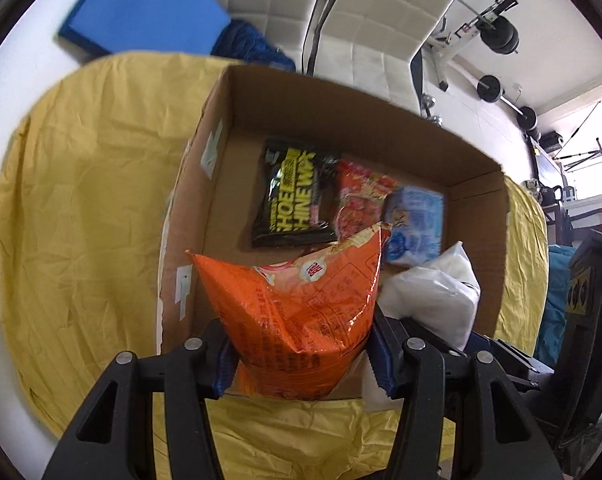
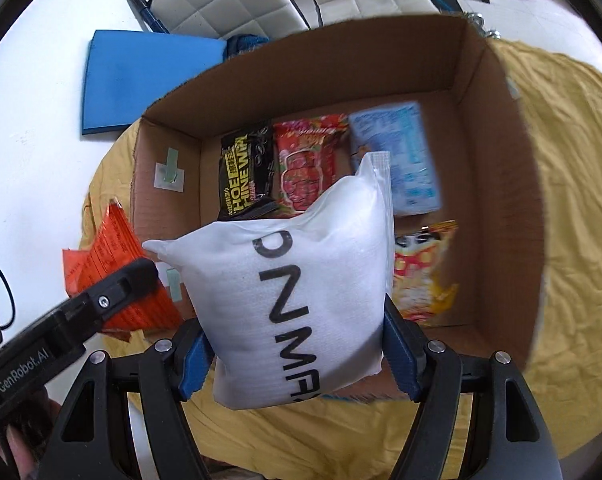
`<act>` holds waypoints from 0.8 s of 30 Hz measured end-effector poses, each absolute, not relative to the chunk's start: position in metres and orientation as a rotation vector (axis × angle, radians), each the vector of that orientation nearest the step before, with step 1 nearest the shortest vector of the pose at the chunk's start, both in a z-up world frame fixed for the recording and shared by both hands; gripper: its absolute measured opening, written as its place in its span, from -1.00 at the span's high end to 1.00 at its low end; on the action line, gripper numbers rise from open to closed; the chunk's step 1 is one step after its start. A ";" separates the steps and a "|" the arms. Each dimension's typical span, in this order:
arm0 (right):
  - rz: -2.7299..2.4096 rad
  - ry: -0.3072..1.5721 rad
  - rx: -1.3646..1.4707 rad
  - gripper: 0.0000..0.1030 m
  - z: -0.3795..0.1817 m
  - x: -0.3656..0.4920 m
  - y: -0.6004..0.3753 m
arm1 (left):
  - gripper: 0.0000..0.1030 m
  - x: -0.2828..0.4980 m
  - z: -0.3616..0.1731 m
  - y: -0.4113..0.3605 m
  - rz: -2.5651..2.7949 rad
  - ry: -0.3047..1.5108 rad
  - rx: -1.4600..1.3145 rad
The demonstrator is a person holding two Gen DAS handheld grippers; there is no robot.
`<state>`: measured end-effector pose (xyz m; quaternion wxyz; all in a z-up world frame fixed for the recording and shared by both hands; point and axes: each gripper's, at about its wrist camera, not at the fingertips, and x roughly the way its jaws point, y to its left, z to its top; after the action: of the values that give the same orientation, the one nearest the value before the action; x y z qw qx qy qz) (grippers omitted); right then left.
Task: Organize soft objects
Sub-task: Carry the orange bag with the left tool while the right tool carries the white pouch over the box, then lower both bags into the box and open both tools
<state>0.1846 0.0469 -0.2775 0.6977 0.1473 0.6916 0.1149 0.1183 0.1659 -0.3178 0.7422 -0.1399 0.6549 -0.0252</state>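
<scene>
My left gripper [image 1: 301,354] is shut on an orange snack bag [image 1: 301,304], held over the near edge of an open cardboard box [image 1: 341,120]. My right gripper [image 2: 297,350] is shut on a white soft pack with black letters [image 2: 301,292], held over the same box [image 2: 497,160]. The white pack also shows in the left wrist view [image 1: 433,292], and the orange bag in the right wrist view [image 2: 113,268]. In the box lie a black-and-yellow packet [image 1: 293,200], a red packet [image 1: 357,196], a light blue pack [image 1: 415,220] and a yellow-red packet [image 2: 421,272].
The box sits on a yellow cloth [image 1: 89,200] over a white surface. A blue foam pad [image 1: 145,8] and a blue cloth [image 1: 249,44] lie beyond it. White padded chairs [image 1: 365,24] and gym weights [image 1: 497,36] stand behind.
</scene>
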 end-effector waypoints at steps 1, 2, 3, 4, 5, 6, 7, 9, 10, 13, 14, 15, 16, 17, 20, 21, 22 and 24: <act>0.255 1.560 0.335 -0.46 -0.286 0.186 0.053 | 0.01 0.120 -0.328 0.171 -0.059 1.459 -0.322; 0.262 1.576 0.346 -0.46 -0.297 0.188 0.058 | 0.01 0.122 -0.335 0.173 -0.054 1.473 -0.327; 0.261 1.599 0.344 -0.46 -0.307 0.189 0.063 | 0.00 0.124 -0.341 0.177 -0.055 1.488 -0.327; 0.252 1.615 0.337 -0.47 -0.318 0.189 0.067 | 0.00 0.127 -0.349 0.179 -0.062 1.508 -0.327; 0.253 1.619 0.324 -0.47 -0.324 0.190 0.069 | 0.00 0.129 -0.355 0.181 -0.061 1.521 -0.330; 0.259 1.626 0.309 -0.47 -0.331 0.190 0.074 | 0.00 0.131 -0.360 0.182 -0.064 1.534 -0.334; 0.253 1.634 0.297 -0.47 -0.338 0.190 0.077 | 0.00 0.132 -0.367 0.183 -0.074 1.557 -0.339; 0.271 1.655 0.285 -0.48 -0.348 0.192 0.079 | 0.00 0.135 -0.382 0.184 -0.087 1.594 -0.352; 0.268 1.663 0.284 -0.48 -0.353 0.193 0.079 | 0.00 0.137 -0.387 0.183 -0.094 1.609 -0.351; 0.261 1.684 0.253 -0.49 -0.365 0.196 0.084 | 0.00 0.141 -0.405 0.179 -0.105 1.655 -0.330; 0.260 1.696 0.252 -0.49 -0.368 0.197 0.085 | 0.00 0.143 -0.409 0.175 -0.110 1.665 -0.316; 0.263 1.702 0.245 -0.49 -0.370 0.198 0.085 | 0.00 0.145 -0.413 0.171 -0.130 1.679 -0.311; 0.262 1.707 0.247 -0.50 -0.373 0.199 0.085 | -0.01 0.147 -0.417 0.168 -0.137 1.696 -0.313; 0.260 1.712 0.244 -0.50 -0.375 0.200 0.084 | -0.02 0.148 -0.421 0.166 -0.143 1.713 -0.310; 0.251 1.737 0.238 -0.51 -0.383 0.203 0.081 | -0.03 0.152 -0.434 0.161 -0.152 1.748 -0.296; 0.250 1.743 0.235 -0.54 -0.385 0.203 0.082 | -0.04 0.152 -0.438 0.160 -0.150 1.758 -0.297; 0.252 1.750 0.230 -0.57 -0.388 0.205 0.083 | -0.04 0.152 -0.444 0.159 -0.150 1.772 -0.292; 0.254 1.752 0.217 -0.59 -0.395 0.207 0.083 | -0.04 0.153 -0.453 0.157 -0.151 1.793 -0.290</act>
<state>0.2067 0.0825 -0.3947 0.6281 0.0946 0.7644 0.1107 0.1525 0.1570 -0.4535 0.6127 -0.1257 0.7775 -0.0653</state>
